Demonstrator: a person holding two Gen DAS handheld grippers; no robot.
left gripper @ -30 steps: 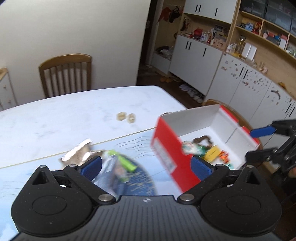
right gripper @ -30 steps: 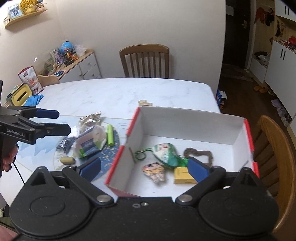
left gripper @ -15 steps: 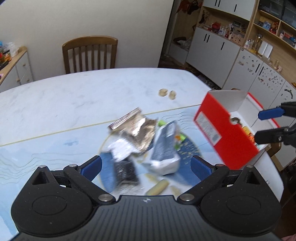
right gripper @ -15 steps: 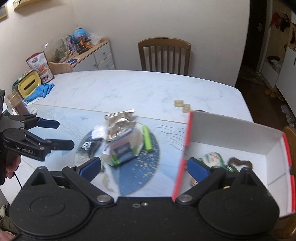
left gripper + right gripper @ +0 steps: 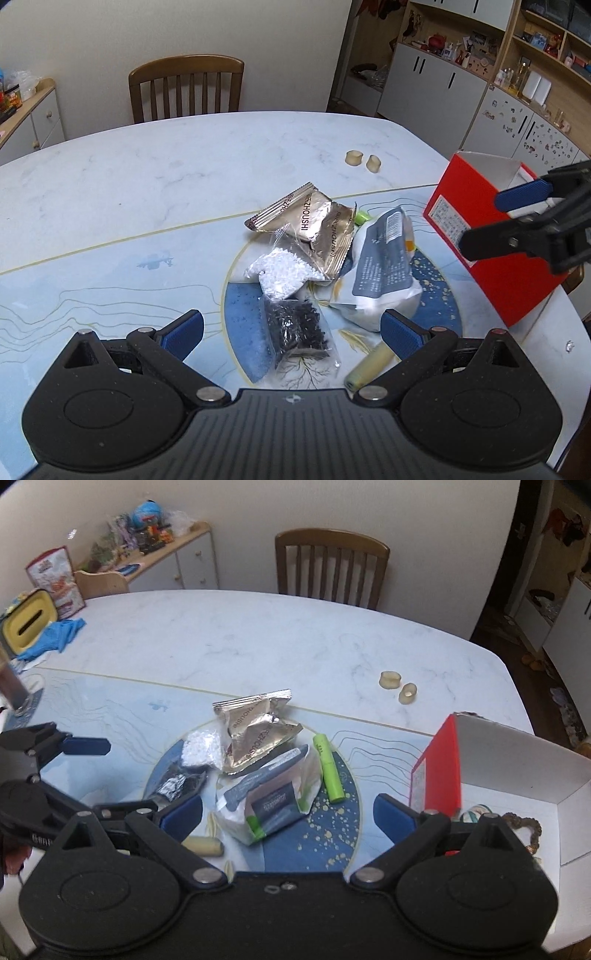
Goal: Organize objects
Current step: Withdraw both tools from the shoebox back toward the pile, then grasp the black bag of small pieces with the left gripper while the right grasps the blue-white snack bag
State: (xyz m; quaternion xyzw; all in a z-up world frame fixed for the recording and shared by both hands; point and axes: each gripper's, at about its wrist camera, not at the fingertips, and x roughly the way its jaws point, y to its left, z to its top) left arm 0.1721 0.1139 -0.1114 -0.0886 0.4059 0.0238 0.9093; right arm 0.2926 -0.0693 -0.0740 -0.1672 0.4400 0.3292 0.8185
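- Table (image 5: 184,173): white marble top with a blue printed mat on the near half; a wooden chair (image 5: 186,88) stands at its far side.
- Box (image 5: 517,771): red outside, white inside, open-topped, at the table's right edge, with small trinkets lying in it.
- Left gripper (image 5: 291,330): fingers spread wide, holding nothing, hovering over the near end of the pile.
- Right gripper (image 5: 288,812): fingers likewise wide apart and empty, above the white bag, with the box just to its right.
- White bag (image 5: 380,269): biggest item in the pile on the mat's round blue patch, grey label up, to the right of the pouches.
- Gold wrapper (image 5: 314,229): crumpled, at the far side of the pile, overlapping the white-bead pouch.
- White-bead pouch (image 5: 280,267): clear plastic, in the middle of the pile.
- Black-bead pouch (image 5: 297,328): clear plastic, nearest the left gripper, touching the white-bead pouch.
- Green tube (image 5: 328,768): lying flat beside the white bag, on the box side.
- Cream tube (image 5: 369,363): on the mat at the pile's near right edge.
- Two cream rings (image 5: 364,160): side by side on bare marble, well apart from the pile.
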